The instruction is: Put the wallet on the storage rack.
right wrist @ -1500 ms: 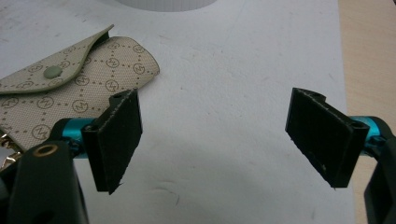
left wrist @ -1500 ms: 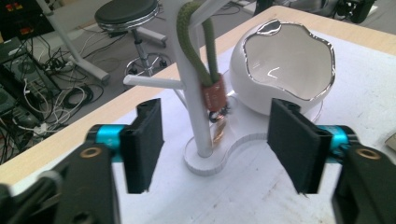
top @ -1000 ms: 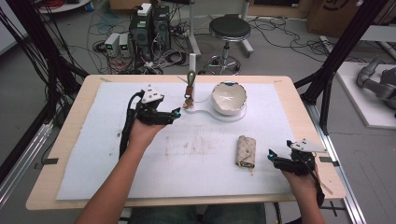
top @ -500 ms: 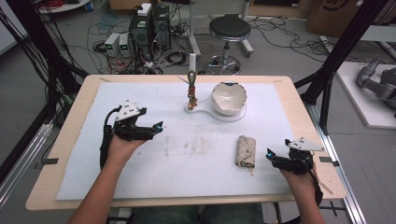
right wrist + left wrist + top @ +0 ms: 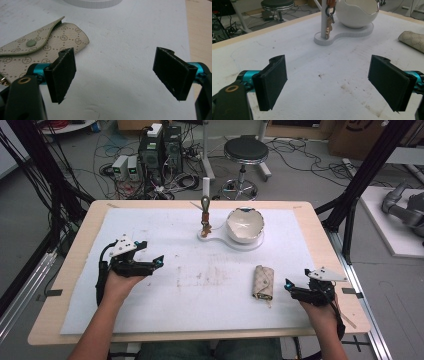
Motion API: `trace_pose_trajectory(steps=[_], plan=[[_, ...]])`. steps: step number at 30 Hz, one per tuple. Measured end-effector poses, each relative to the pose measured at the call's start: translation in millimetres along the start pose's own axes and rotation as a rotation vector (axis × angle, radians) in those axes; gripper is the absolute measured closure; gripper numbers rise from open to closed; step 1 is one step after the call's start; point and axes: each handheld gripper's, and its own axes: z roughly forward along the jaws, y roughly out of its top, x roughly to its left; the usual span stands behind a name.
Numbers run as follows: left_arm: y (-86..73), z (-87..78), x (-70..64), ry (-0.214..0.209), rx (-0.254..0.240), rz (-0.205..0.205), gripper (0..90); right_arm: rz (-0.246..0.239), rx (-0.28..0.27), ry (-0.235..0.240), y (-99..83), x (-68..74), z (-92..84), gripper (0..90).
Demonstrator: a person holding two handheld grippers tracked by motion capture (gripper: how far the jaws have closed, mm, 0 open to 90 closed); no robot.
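Note:
A white stand [image 5: 220, 237] at the back middle of the table has a post with a bunch of keys [image 5: 205, 217] hanging on it and a white bowl [image 5: 245, 225] on its base. A beige patterned pouch [image 5: 263, 281] lies flat at the front right. My left gripper [image 5: 157, 262] sits at the table's left, well short of the stand, open with nothing between the jaws, which have just been opening. In the left gripper view the keys [image 5: 328, 23] hang far ahead of that gripper [image 5: 329, 85]. My right gripper [image 5: 289, 285] is open just right of the pouch [image 5: 37, 52].
A white mat [image 5: 200, 270] with brown stains covers most of the wooden table [image 5: 320, 220]. Behind the table are a stool [image 5: 245, 152], computer boxes and cables on the floor. Black frame posts stand at both back corners.
My left hand has drawn back from beside the stand, moving left and toward the front of the table and lower. The right hand, pouch, keys and bowl have not moved.

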Motion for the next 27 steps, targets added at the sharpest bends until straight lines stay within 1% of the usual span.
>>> trace_pose_trajectory(steps=[2,4,6,8,10,11,12,15,17,18,19,21,22,23,24,25,27], plan=[[-0.4,0.2,1.3,-0.001,0.001,-0.002,15.6,0.003,0.0,-0.001,0.3,0.8,-0.2,18.9],[-1.4,0.4,3.7,0.006,0.004,-0.008,15.6,0.004,0.003,-0.002,1.0,3.4,-1.0,18.9],[-2.7,0.1,6.6,0.001,0.005,-0.015,15.6,0.004,0.001,-0.002,1.3,4.2,-1.3,18.9],[-3.9,-0.9,8.0,0.001,-0.002,-0.015,15.6,0.016,-0.002,0.003,2.5,7.7,-3.8,18.9],[-5.0,-0.9,8.0,0.002,-0.002,-0.017,15.6,0.038,-0.007,-0.002,4.4,11.0,-7.0,18.9],[-5.7,-0.4,8.2,-0.002,0.001,-0.012,15.6,0.038,-0.007,-0.002,4.4,11.0,-7.0,18.9],[-6.4,0.6,8.2,-0.002,0.004,-0.009,15.6,0.065,-0.018,-0.001,7.2,14.0,-9.8,18.9],[-8.0,2.5,8.3,0.003,0.016,0.002,15.6,0.063,-0.022,-0.012,10.8,17.3,-11.8,18.9],[-8.6,1.4,9.8,0.01,0.02,0.011,15.6,0.066,-0.02,-0.021,14.2,21.5,-12.8,18.9],[-9.0,0.4,11.2,0.015,0.021,0.012,15.6,0.073,-0.016,-0.026,17.1,25.7,-13.3,18.9],[-9.4,0.0,12.4,0.015,0.019,0.006,15.6,0.073,-0.016,-0.026,17.1,25.7,-13.3,18.9],[-11.0,-2.0,16.9,0.023,0.018,-0.006,15.6,0.073,-0.015,-0.029,19.5,30.1,-13.9,18.9],[-12.8,-2.7,19.5,0.036,0.02,-0.02,15.6,0.072,-0.011,-0.024,22.0,36.5,-14.4,18.9],[-12.8,-2.7,19.5,0.036,0.02,-0.02,15.6,0.072,-0.011,-0.024,22.0,36.5,-14.4,18.9],[-13.5,-2.5,19.8,0.036,0.02,-0.021,15.6,0.076,-0.011,-0.022,24.0,41.2,-14.2,18.9],[-13.8,-2.2,19.4,0.036,0.023,-0.02,15.6,0.076,-0.011,-0.022,24.0,41.2,-14.2,18.9],[-13.5,-2.6,18.4,0.036,0.021,-0.01,15.6,0.088,-0.011,-0.023,25.9,45.8,-13.3,18.9]])
